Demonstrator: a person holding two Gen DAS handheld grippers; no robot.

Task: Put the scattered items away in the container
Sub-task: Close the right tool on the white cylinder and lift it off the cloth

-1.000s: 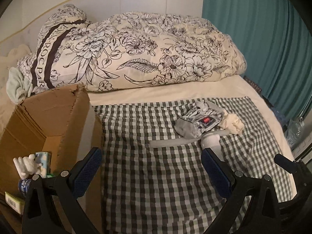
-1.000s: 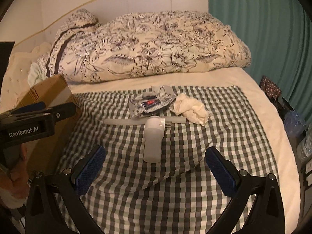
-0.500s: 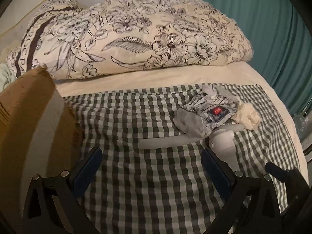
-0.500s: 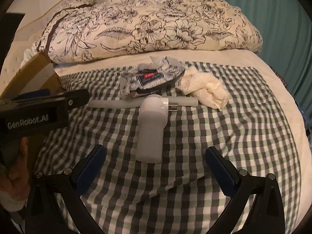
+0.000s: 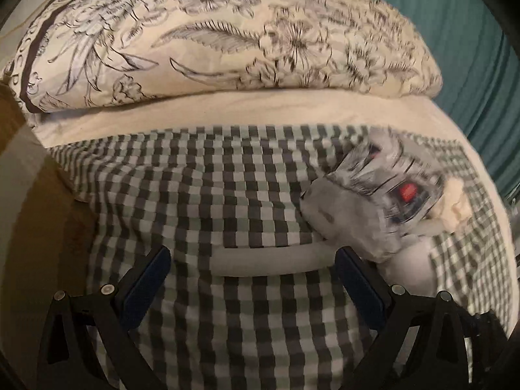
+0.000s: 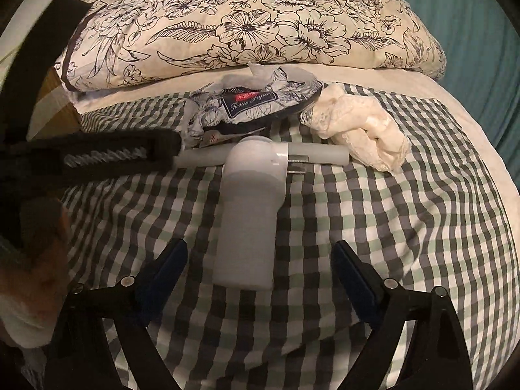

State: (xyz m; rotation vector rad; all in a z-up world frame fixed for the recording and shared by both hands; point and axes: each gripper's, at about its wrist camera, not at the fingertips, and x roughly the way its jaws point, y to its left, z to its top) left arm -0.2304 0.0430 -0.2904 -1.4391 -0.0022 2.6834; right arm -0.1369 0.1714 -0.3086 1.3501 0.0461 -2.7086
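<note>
**Both grippers low over the bed's clutter**

My right gripper (image 6: 260, 269), jaws spread and just narrowing, straddles the white plug-in device (image 6: 250, 214) mid-cloth on the checked cloth (image 6: 406, 227). My left gripper (image 5: 252, 279), spread, frames the white tube (image 5: 269, 260). The tissue pack (image 6: 253, 104) lies toward the cloth's far edge.

Dim, warm indoor light is recorded in both views. Motion blur is seen in the left wrist view, strongest on the tissue pack (image 5: 386, 185). The right wrist view is sharper. Fisheye bending and dark corner vignetting are noted throughout.
</note>
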